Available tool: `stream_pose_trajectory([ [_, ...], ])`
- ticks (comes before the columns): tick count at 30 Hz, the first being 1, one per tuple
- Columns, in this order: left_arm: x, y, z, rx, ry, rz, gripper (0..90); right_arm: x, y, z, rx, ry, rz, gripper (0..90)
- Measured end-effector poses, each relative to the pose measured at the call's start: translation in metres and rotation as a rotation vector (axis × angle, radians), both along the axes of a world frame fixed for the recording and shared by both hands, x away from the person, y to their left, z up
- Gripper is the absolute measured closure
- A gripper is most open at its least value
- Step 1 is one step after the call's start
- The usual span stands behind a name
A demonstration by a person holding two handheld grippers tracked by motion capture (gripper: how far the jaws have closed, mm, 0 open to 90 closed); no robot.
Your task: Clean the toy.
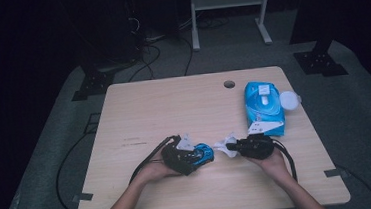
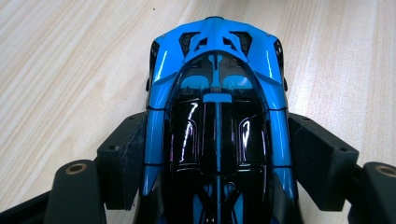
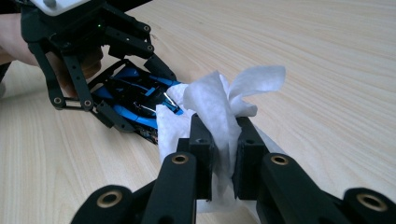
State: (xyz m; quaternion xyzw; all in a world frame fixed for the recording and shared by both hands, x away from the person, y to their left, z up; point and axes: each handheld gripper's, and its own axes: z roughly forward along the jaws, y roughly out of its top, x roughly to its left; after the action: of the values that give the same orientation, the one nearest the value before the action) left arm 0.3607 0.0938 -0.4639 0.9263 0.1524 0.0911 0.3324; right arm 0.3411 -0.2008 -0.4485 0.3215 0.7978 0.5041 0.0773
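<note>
The left gripper [image 2: 217, 154] is clamped on a blue and black toy car [image 2: 217, 93], one pad against each flank; the car's far end juts out beyond the jaws over the wooden table [image 2: 70, 70]. Its own view shows that side grip closely. The right gripper [image 3: 223, 140] pinches a crumpled white wipe [image 3: 219, 100] between nearly closed jaws. Its view shows the wipe's front fold lying against the near end of the car, just ahead of the jaws. The high view adds a blue wipes pack [image 1: 264, 106] with its lid flipped open, just beyond the right gripper.
</note>
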Motion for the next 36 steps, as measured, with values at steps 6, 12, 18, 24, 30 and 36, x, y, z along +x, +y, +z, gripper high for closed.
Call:
stream_pose_trajectory([
  [6,0.0,-0.002,0.002,0.035,-0.014,-0.017,28.1,0.0,0.001,0.001,0.001,0.0,-0.001,79.9],
  [12,0.005,-0.005,0.013,0.008,-0.025,-0.008,28.1,0.001,-0.002,0.003,0.009,-0.007,-0.007,79.9],
  [18,0.027,-0.016,0.025,0.028,-0.066,0.014,28.0,-0.001,-0.008,0.008,0.012,-0.018,-0.018,79.9],
  [24,0.05,-0.028,0.019,0.053,-0.05,0.033,28.0,-0.002,-0.02,0.008,-0.004,-0.018,-0.035,79.9],
  [30,0.062,-0.029,0.009,0.069,-0.021,0.057,27.9,-0.003,-0.033,0.001,-0.061,-0.009,-0.06,79.9],
  [36,0.065,-0.028,0.004,0.046,-0.001,0.07,27.9,-0.007,-0.051,-0.016,-0.134,0.026,-0.077,80.0],
])
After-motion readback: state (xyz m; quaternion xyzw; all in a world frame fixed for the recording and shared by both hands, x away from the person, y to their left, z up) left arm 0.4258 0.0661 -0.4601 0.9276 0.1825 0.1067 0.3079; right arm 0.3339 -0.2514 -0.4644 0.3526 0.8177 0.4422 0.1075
